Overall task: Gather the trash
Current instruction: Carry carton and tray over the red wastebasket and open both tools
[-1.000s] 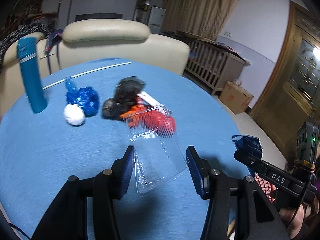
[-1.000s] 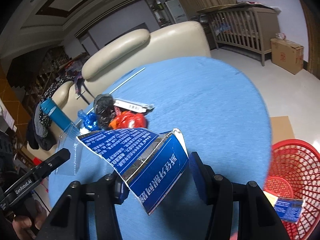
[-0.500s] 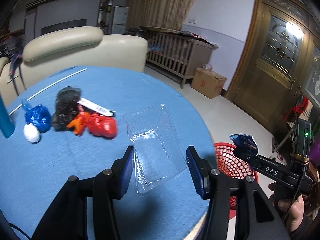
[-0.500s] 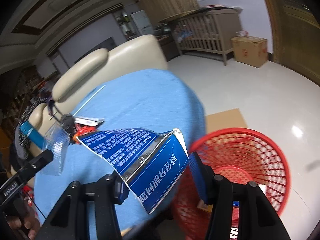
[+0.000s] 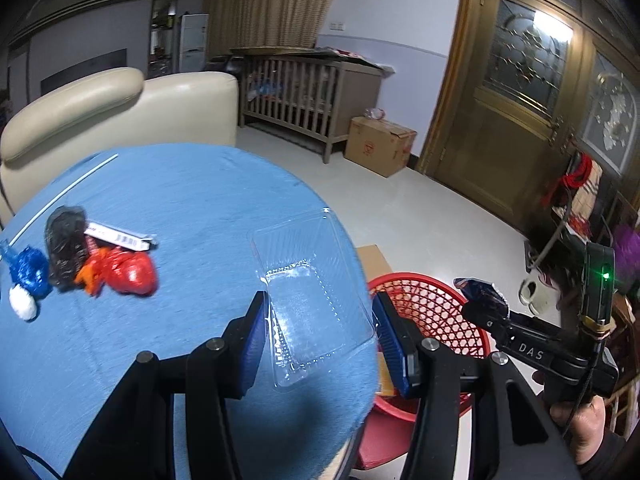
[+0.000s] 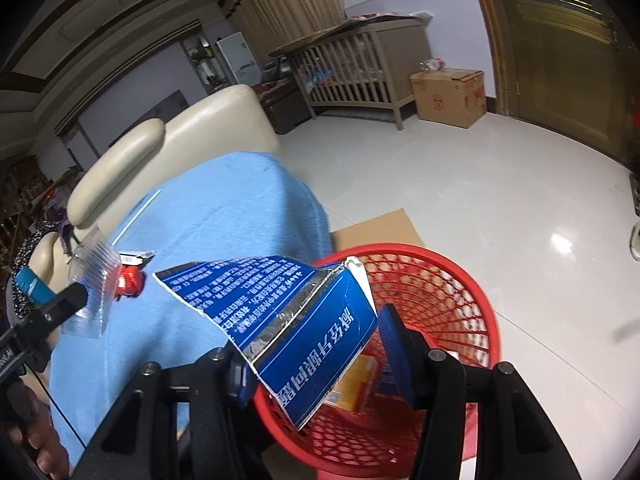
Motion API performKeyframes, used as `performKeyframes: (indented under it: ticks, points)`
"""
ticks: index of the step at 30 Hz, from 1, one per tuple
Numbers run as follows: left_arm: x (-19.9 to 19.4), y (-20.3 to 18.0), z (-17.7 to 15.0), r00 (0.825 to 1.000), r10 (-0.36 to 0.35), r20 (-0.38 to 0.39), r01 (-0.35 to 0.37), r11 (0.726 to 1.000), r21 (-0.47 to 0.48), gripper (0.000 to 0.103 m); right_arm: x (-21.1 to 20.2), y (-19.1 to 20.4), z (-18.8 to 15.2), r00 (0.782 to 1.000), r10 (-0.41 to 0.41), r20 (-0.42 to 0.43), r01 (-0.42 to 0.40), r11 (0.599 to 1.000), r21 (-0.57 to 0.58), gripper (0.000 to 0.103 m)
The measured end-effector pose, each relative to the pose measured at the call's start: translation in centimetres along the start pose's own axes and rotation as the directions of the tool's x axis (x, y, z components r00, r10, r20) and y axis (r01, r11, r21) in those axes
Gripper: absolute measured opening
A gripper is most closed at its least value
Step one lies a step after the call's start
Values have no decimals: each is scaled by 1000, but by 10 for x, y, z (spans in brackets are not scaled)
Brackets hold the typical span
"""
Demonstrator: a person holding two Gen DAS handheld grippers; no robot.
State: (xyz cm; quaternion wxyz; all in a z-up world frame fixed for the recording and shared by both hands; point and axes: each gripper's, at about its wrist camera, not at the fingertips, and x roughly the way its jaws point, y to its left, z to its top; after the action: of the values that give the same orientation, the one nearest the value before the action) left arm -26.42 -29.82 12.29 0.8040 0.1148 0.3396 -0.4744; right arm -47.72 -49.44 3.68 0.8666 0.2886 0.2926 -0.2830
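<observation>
Since both pieces of trash are thin and nearly weightless, neither needs more than a light pinch, and both already have one. Between the left tongs (image 5: 320,332) sits a clear plastic tray (image 5: 308,292), held by its side walls; it looks springy, slick and easily crushed, so the walls near the rim seem the safest hold. Beyond its far end and to the left lies the rest of the litter on the blue surface (image 5: 180,200). The right tongs (image 6: 312,356) hold a torn blue carton (image 6: 288,312) by its lower end, the flap fanning out ahead and leftward; it looks like foil-lined card, stiff but creased, likely to drop flat. Directly below and ahead of these tongs is the red basket (image 6: 452,280), holding other packaging. White Chinese print covers the carton, upside down and not legible here. The right tongs' body reads "DAS".
</observation>
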Motion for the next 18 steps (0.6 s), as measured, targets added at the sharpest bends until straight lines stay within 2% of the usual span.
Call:
performKeyframes:
  ticks: [8, 18]
  points:
    - [13, -31, 1, 999, -41, -29, 42, 998, 44, 54, -1, -29, -10, 998, -51, -26, 52, 998, 37, 56]
    - [25, -56, 2, 996, -72, -56, 76, 993, 87, 54, 9, -44, -15, 994, -88, -62, 92, 993, 67, 58]
